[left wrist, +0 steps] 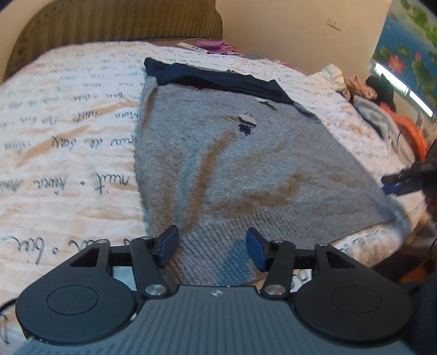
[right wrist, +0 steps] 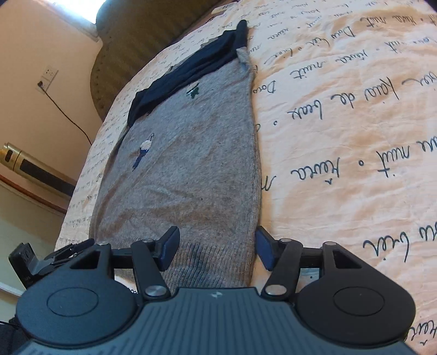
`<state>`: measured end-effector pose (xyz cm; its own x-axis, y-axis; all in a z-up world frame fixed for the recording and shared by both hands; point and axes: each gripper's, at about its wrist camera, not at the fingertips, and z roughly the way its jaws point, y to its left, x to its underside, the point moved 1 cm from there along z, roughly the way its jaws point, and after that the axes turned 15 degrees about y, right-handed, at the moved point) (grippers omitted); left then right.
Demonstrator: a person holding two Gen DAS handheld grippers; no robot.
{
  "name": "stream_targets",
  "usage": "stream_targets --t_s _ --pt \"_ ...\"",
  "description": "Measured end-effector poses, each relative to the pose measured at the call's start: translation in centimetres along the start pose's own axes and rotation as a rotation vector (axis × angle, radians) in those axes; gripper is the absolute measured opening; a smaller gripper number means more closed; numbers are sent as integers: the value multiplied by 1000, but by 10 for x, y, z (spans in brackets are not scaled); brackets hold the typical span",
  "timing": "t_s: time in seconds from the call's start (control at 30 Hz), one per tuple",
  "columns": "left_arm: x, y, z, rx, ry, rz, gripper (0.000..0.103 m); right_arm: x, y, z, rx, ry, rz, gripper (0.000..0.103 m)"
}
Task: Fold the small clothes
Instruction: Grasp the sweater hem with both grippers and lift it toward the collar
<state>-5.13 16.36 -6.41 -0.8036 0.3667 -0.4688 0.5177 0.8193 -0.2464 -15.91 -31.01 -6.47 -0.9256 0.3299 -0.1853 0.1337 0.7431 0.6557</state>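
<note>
Left wrist view, from left to right: bedspread (left wrist: pixel 68 131), cream with lines of dark handwriting, spread over the bed; headboard (left wrist: pixel 114 24), olive and ribbed, at the far end; grey knit sweater (left wrist: pixel 245 163) laid flat on the bedspread, ribbed hem nearest the camera, small embroidered motif on the chest, dark navy band (left wrist: pixel 213 79) across its far end. Left gripper (left wrist: pixel 213 250) wide open, holding nothing, blue fingertips (left wrist: pixel 169 241) poised over the ribbed hem, hem lying between and just beyond them; contact with the cloth not discernible. At the right edge, right gripper (left wrist: pixel 404 180) by the sweater's side edge, blurred, and beyond it a heap of clothes (left wrist: pixel 382 109), orange and pale pieces among them. Right wrist view, from left to right: wall socket (right wrist: pixel 47 77) with a black cord hanging; gold and black cylinder (right wrist: pixel 32 166) low by the wall; left gripper (right wrist: pixel 41 262) at the sweater's near left corner; sweater (right wrist: pixel 185 169) running away toward the headboard (right wrist: pixel 142 41); right gripper (right wrist: pixel 217 252) wide open, empty, left fingertip (right wrist: pixel 170 245) over the ribbed hem, right one just past the sweater's right edge, above the bedspread (right wrist: pixel 341 136).
</note>
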Motion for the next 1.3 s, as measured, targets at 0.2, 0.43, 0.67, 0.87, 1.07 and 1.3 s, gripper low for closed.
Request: stream_targets --t_s 0.2,0.43,0.67,0.87,1.07,1.3 --pt "-3 5 4 177 16 -133 66 0 -6 6 -24 23 10 60" --pt "-7 17 11 239 43 -234 42 11 -7 22 -168 106 16 59" --pt "-13 21 9 189 79 -210 0 16 -27 28 -231 96 119 6" --pt "-35 23 -17 215 -9 -197 0 1 -8 1 -313 1 38 6" --pt "-98 32 -36 304 -143 -218 0 -59 22 -19 -428 -113 -68 6" --pt "-112 41 -24 137 -81 -183 8 -107 24 -14 -443 -110 -100 6"
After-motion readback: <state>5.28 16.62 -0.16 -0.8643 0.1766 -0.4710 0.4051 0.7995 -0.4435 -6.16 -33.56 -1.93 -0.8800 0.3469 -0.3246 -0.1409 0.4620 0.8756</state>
